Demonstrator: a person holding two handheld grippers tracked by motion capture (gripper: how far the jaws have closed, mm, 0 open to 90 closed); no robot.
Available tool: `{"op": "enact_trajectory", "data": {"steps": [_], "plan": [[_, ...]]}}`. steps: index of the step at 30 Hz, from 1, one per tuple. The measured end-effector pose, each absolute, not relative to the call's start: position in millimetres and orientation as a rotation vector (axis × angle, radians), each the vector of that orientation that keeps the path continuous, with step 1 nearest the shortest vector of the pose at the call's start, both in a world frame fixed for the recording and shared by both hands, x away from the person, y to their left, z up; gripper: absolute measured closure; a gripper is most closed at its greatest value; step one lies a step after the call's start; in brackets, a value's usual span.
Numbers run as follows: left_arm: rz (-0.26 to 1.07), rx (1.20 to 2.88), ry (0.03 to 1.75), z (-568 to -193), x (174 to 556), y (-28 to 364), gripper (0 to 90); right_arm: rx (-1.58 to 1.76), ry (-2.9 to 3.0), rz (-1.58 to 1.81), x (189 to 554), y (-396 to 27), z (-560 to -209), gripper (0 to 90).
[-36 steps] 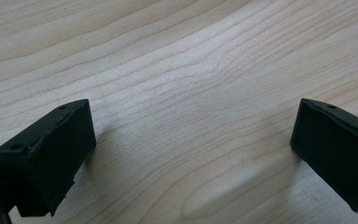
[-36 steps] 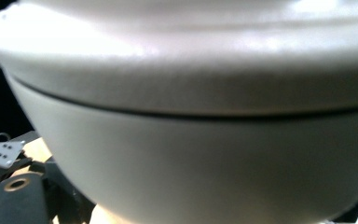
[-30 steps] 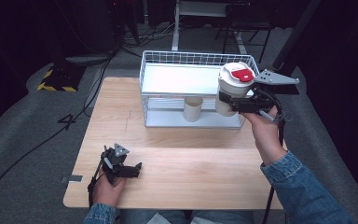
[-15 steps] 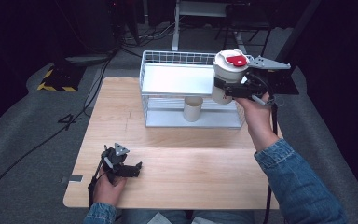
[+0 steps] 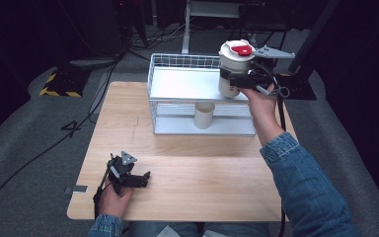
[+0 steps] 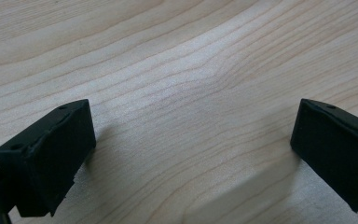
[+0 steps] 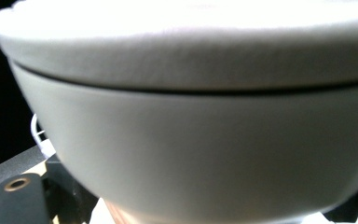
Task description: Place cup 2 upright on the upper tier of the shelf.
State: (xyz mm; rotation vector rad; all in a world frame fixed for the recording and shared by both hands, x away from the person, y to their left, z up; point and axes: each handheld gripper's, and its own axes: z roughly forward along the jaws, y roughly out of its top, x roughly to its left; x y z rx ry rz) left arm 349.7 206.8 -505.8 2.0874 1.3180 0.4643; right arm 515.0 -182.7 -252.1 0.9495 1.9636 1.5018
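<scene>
We have the white lidded cup clamped in our right gripper, jaws closed around its body, up in the air over the right end of the wire rack (a red patch on its lid). Our left gripper rests on the wooden table, jaws spread wide, nothing between them. A paper cup stands on the rack's lower shelf.
</scene>
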Motion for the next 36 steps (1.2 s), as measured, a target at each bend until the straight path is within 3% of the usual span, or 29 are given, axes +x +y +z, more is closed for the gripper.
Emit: {"op": "enact_trajectory", "data": {"steps": [20, 36], "plan": [[0.464, 2.087, 1.318, -505.8, 349.7, 206.7, 0.4, 0.949, 1.958, 1.501, 547.7, -146.1, -259.7, 13.1], [0.464, 2.087, 1.318, -505.8, 349.7, 206.8, 0.4, 0.995, 1.946, 1.516, 561.4, -143.6, -273.3, 13.1]]}}
